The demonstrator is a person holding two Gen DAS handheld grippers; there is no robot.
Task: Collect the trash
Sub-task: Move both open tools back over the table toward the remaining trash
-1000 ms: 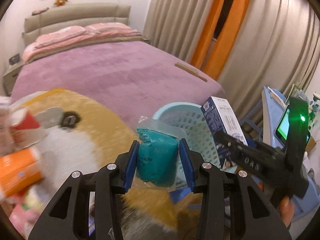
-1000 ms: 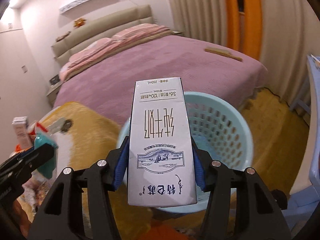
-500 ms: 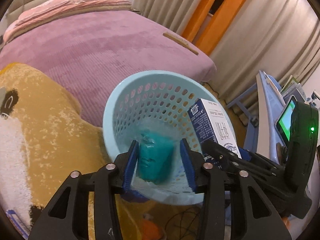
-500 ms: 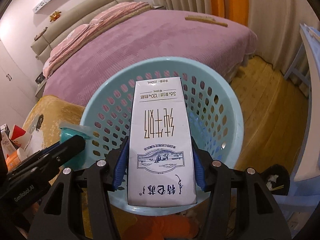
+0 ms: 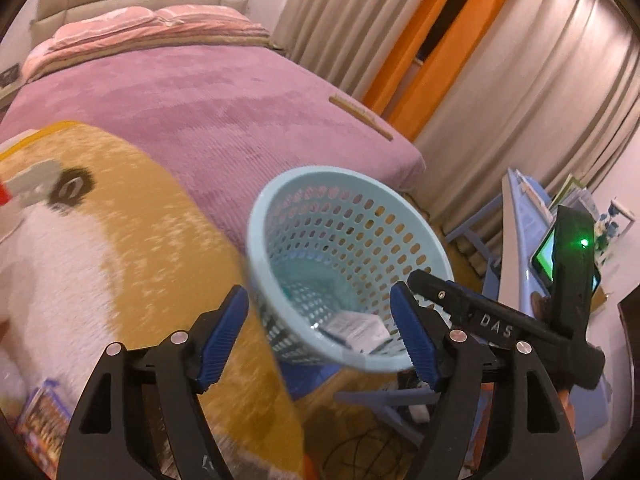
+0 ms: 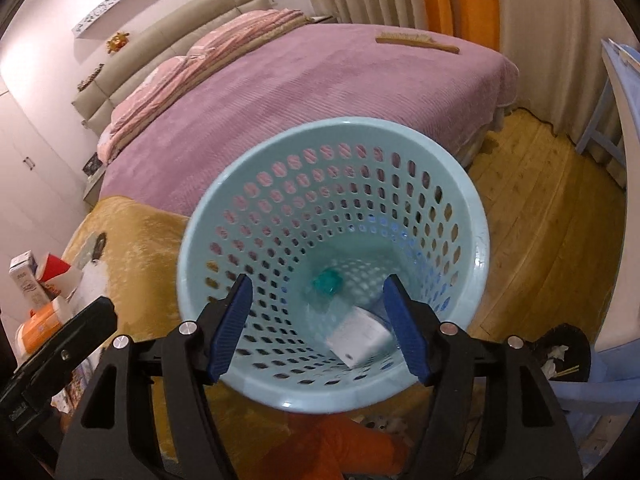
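Observation:
A light blue perforated basket [image 6: 478, 240] stands on the floor by the bed; it also shows in the left wrist view [image 5: 260, 216]. Inside it lie a white milk carton [image 6: 358, 336] and a teal packet [image 6: 328, 282]. The carton also shows in the left wrist view [image 5: 356, 326]. My right gripper [image 6: 318, 330] is open and empty, just above the basket's near rim. My left gripper [image 5: 320, 338] is open and empty, above the basket's near left rim. The right gripper's body shows in the left wrist view [image 5: 500, 328].
More trash, cartons and an orange container [image 6: 38, 320], sits at the left on a yellow and white plush rug [image 5: 100, 240]. A purple bed [image 6: 320, 76] lies behind the basket. A blue chair [image 6: 616, 92] and wooden floor [image 6: 552, 220] are at the right.
Both grippers opened. The teal packet dropped from the left gripper and the milk carton from the right gripper into the basket. The left gripper pulled back and up.

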